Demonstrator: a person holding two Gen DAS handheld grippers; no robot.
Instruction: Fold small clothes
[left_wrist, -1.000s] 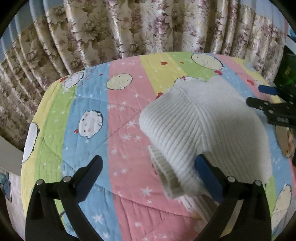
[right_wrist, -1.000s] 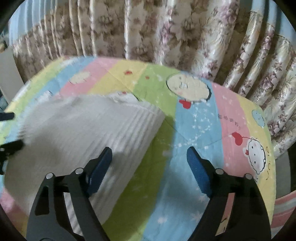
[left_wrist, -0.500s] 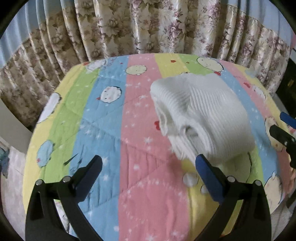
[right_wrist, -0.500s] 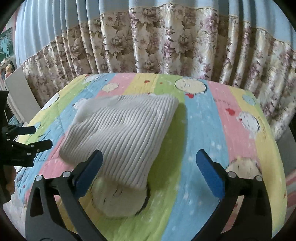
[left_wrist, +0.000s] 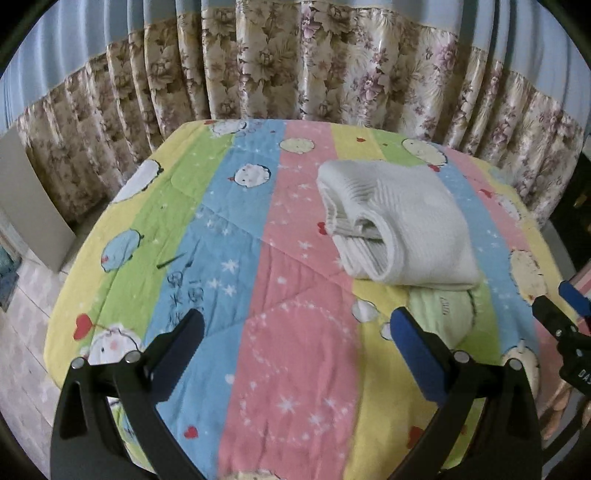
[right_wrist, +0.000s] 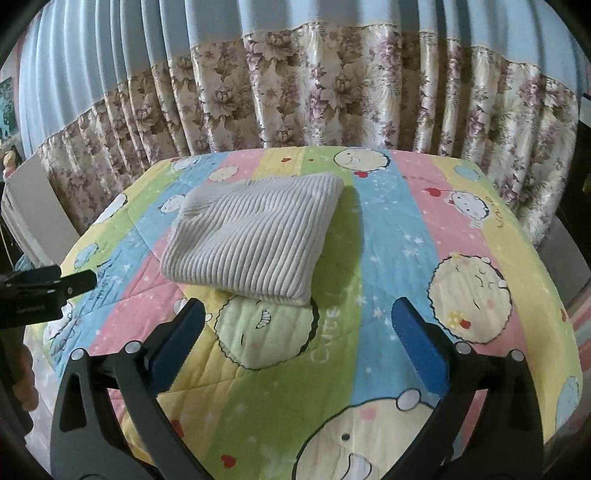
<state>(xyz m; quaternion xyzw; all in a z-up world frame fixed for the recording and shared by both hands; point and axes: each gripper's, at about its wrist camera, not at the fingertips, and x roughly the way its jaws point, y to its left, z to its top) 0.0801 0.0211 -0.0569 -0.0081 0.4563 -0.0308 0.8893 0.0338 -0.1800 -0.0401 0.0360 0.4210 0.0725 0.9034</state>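
On striped quilt (right_wrist: 388, 229): folded white sweater (right_wrist: 251, 236); both hand-held grippers (left_wrist: 295, 332) (right_wrist: 297, 325) spread wide, empty.

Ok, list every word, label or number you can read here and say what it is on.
"CUTE": white letters on the quilt, green stripe, right wrist view.
"DA...": cut-off white marking on the right gripper, left wrist view.
Pink-stripe lettering and handwriting on the blue stripe: unreadable.
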